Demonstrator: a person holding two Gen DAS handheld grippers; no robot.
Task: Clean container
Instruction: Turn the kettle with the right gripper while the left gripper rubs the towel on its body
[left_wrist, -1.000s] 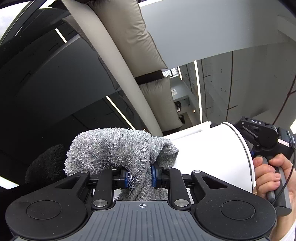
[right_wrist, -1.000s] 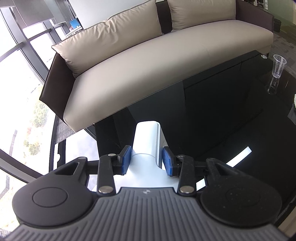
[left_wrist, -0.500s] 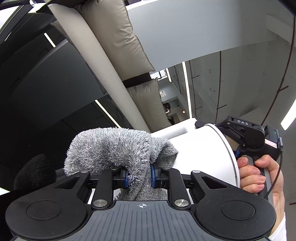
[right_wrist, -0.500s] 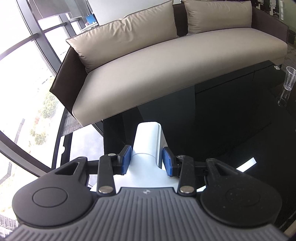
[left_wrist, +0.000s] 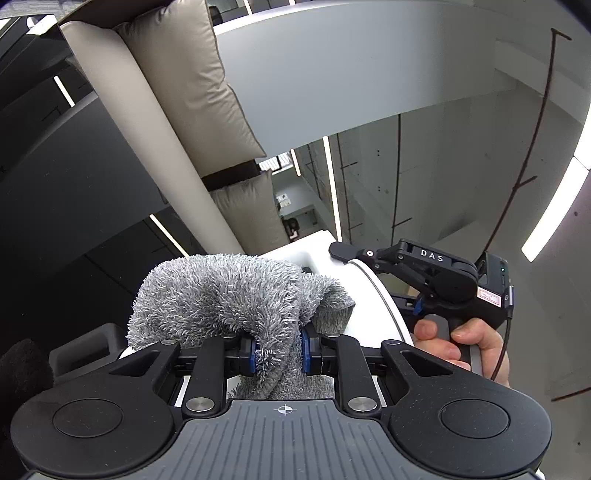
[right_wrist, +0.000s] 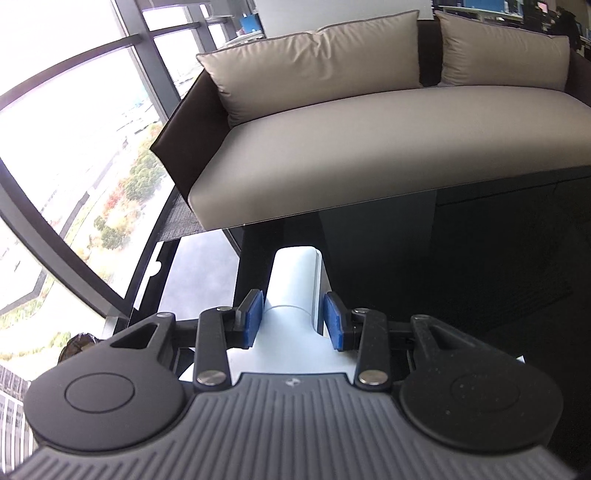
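Observation:
My left gripper (left_wrist: 277, 350) is shut on a fluffy grey cloth (left_wrist: 221, 295), which bulges forward against the white container (left_wrist: 373, 306). The container lies tilted on its side in the left wrist view, and the cloth covers part of it. In that same view a hand (left_wrist: 458, 343) holds the right gripper's black body (left_wrist: 436, 273) at the container's right end. In the right wrist view, my right gripper (right_wrist: 293, 319) is shut on a narrow white part of the container (right_wrist: 295, 280), blue pads pressing on both sides.
A beige sofa (right_wrist: 369, 147) with cushions stands behind a glossy black table (right_wrist: 480, 277). Tall windows (right_wrist: 74, 147) fill the left of the right wrist view. A dark fuzzy thing (left_wrist: 22, 369) sits at the left wrist view's lower left edge.
Both views have rolled; the sofa has shifted right in the right wrist view and the clear cup has left the frame. The holding hand sits higher and more to the left beside the container. Both grips are unchanged.

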